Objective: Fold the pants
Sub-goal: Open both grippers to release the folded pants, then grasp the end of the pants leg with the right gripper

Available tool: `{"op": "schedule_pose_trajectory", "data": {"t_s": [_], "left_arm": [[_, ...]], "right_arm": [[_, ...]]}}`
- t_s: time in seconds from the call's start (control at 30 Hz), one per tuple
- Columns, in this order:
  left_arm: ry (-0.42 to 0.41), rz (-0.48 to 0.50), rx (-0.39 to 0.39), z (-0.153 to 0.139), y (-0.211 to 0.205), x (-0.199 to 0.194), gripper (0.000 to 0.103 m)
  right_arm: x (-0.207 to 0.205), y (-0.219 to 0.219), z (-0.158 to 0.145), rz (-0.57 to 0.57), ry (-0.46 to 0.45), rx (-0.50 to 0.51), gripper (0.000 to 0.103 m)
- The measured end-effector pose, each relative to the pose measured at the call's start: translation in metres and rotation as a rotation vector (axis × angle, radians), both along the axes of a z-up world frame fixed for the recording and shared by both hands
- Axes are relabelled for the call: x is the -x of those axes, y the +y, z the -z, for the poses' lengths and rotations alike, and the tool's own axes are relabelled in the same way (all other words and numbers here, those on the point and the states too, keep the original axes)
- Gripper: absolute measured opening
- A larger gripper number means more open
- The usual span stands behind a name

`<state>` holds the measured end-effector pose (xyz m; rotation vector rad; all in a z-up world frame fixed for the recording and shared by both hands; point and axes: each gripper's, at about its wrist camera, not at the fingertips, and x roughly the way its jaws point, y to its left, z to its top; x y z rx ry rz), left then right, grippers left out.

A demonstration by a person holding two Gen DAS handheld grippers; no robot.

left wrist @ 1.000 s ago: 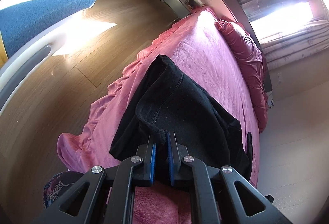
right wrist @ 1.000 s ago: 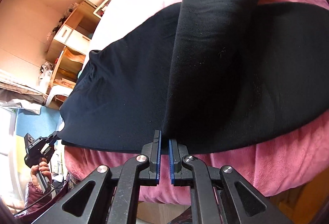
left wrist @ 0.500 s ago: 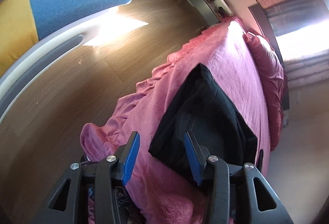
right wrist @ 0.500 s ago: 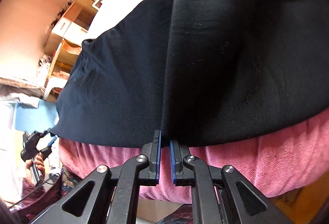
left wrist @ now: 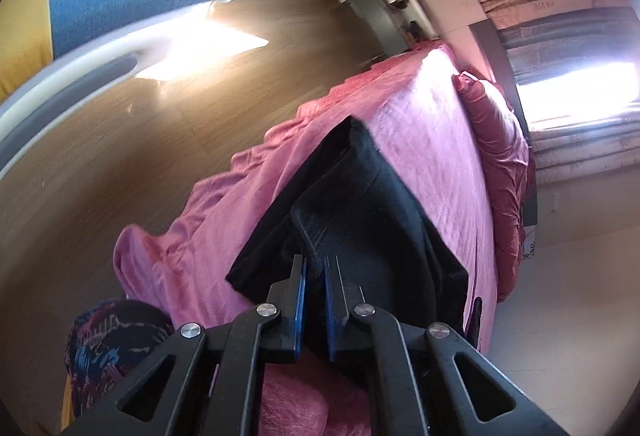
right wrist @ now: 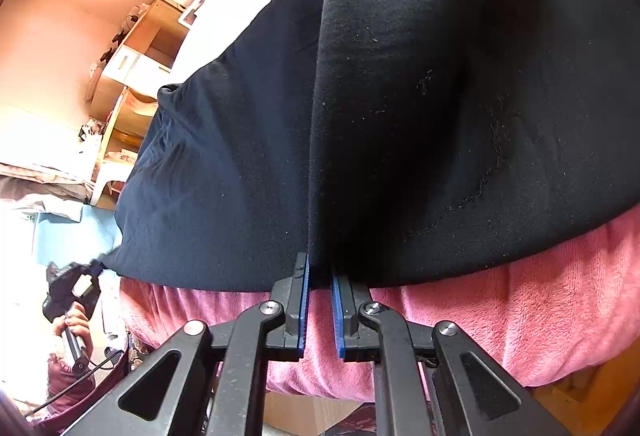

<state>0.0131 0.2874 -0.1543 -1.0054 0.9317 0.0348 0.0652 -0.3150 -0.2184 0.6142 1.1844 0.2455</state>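
Here, the left tongs (left wrist: 314, 260) pinch the waistband end of the black pants (left wrist: 360, 211), while the right tongs (right wrist: 319, 268), nearly pressed together, nip their near edge; the pants lie across a pink-blanketed bed (left wrist: 432, 139), its pillow (left wrist: 500, 139) beyond.

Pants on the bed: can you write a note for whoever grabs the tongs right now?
Left tongs: shut on the pants at the waistband end.
Right tongs: shut on the pants' near edge, by a fold line.
The pants lie on the pink blanket, one part already folded over the rest.
Left to do: carry the held edges across and finish the fold.
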Motion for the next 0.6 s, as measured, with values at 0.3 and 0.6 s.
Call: {"op": "schedule_pose_trajectory", "data": {"t_s": [0.3, 0.6], "left_arm": [[0.216, 0.084, -0.272, 0.014, -0.011, -0.011, 0.028], [0.014, 0.016, -0.457, -0.049, -0.032, -0.005, 0.034]], "right_arm": [[0.005, -0.012, -0.004, -0.024, 0.026, -0.044, 0.029], [-0.020, -0.069, -0.097, 0.051, -0.146, 0.171, 0.043]]}}
